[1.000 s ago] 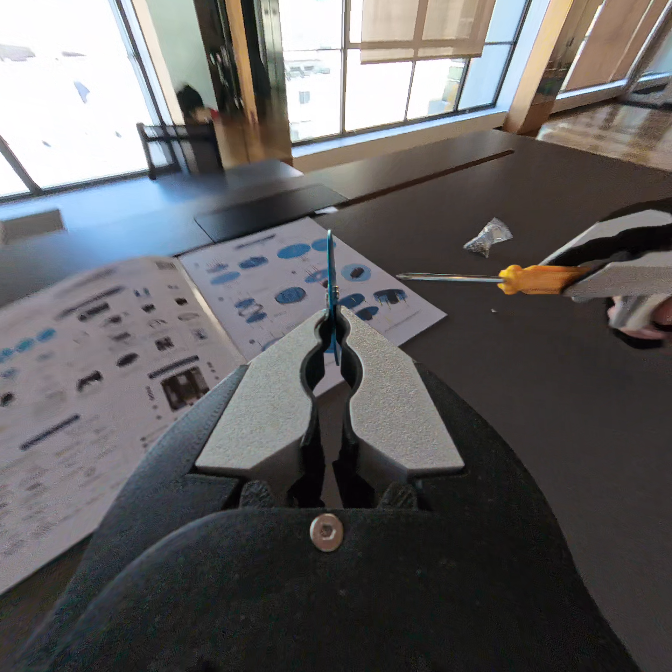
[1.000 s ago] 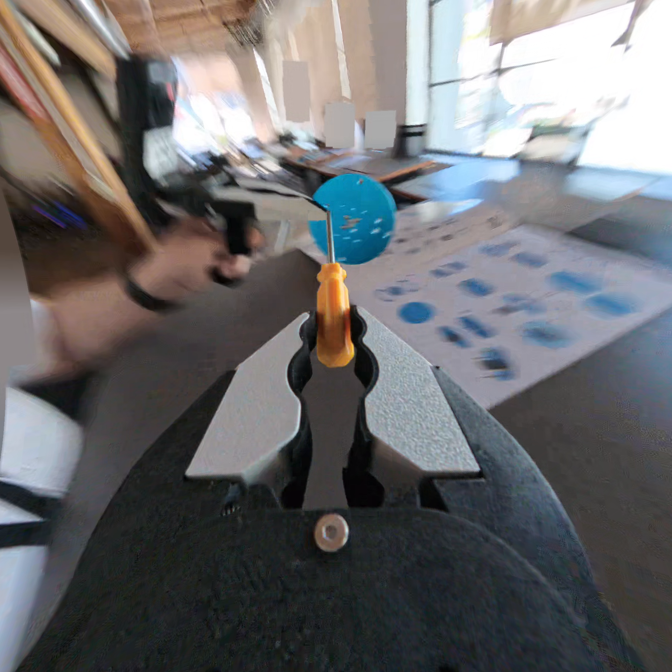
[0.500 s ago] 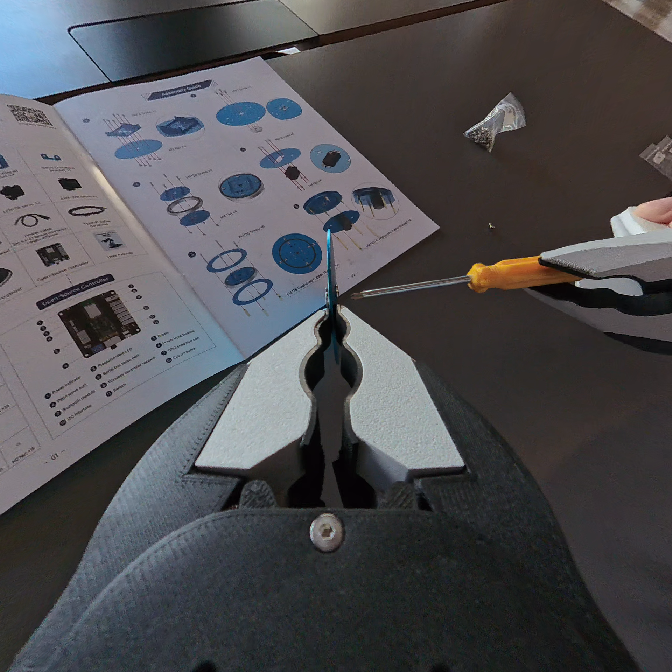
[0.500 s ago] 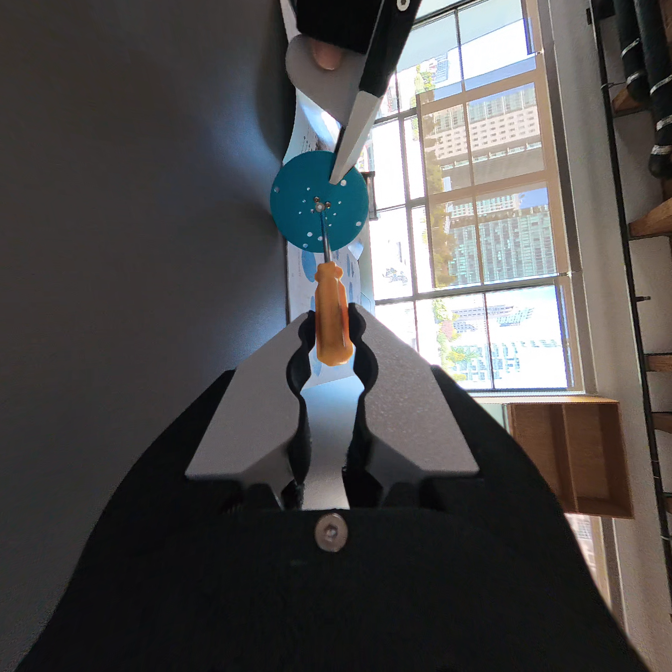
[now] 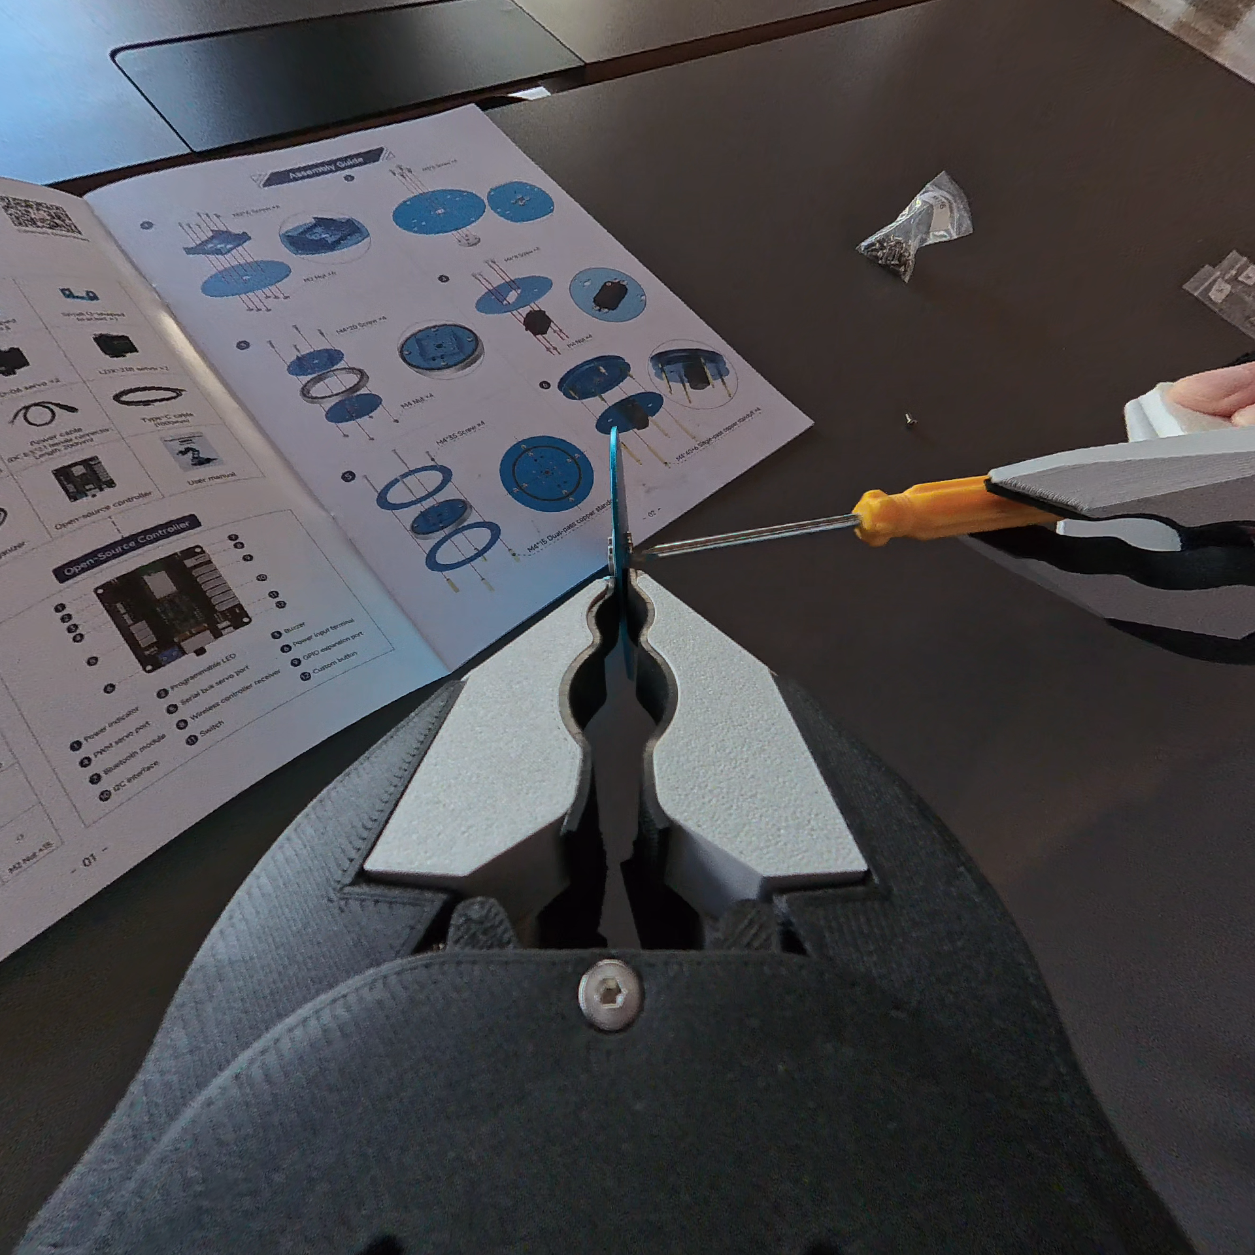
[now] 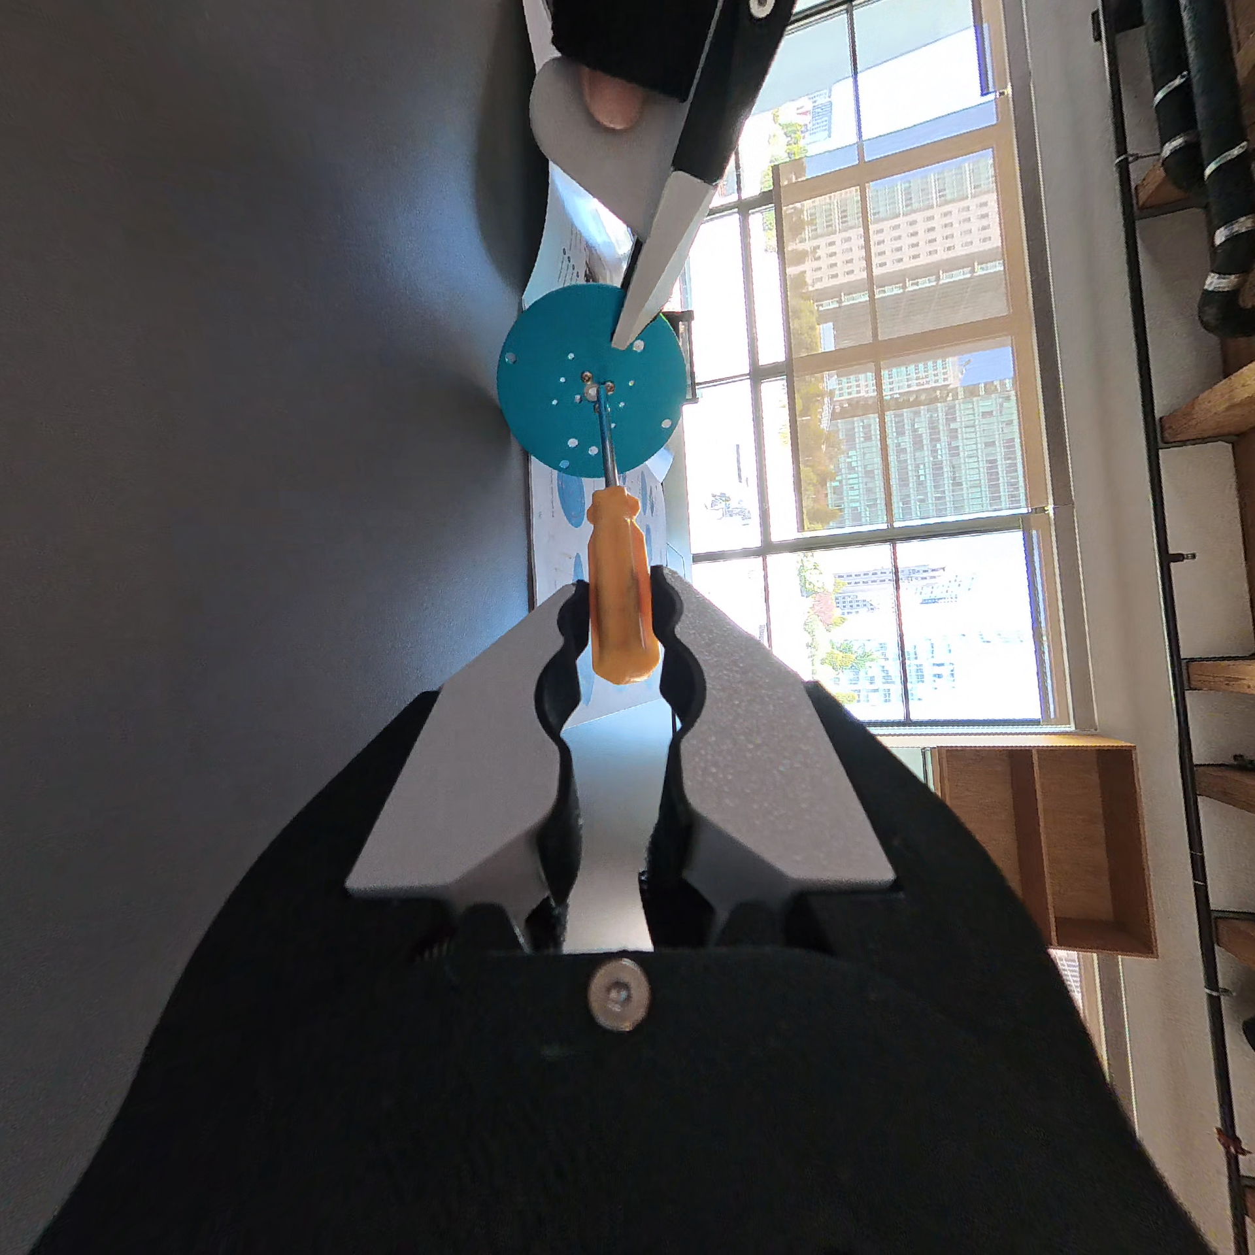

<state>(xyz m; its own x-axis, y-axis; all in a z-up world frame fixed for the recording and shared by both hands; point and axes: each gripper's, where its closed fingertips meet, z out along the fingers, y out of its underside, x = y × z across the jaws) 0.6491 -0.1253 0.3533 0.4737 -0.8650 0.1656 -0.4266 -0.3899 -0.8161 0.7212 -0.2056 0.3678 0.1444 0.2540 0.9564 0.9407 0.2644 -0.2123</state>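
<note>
Right gripper (image 6: 619,597) clamps orange screwdriver (image 6: 619,597); its tip meets the centre of blue disc (image 6: 543,407), pinched by left gripper (image 6: 625,339).

Booklet (image 5: 285,434) lies left on the table (image 5: 883,781); screw bag (image 5: 917,227) far right; disc (image 5: 616,502) between.

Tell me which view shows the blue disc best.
The right wrist view: it faces the blue disc flat-on, showing its round face, its holes and the screwdriver tip at its centre. The left wrist view shows the disc only edge-on, as a thin blue sliver pinched in the left gripper.
</note>
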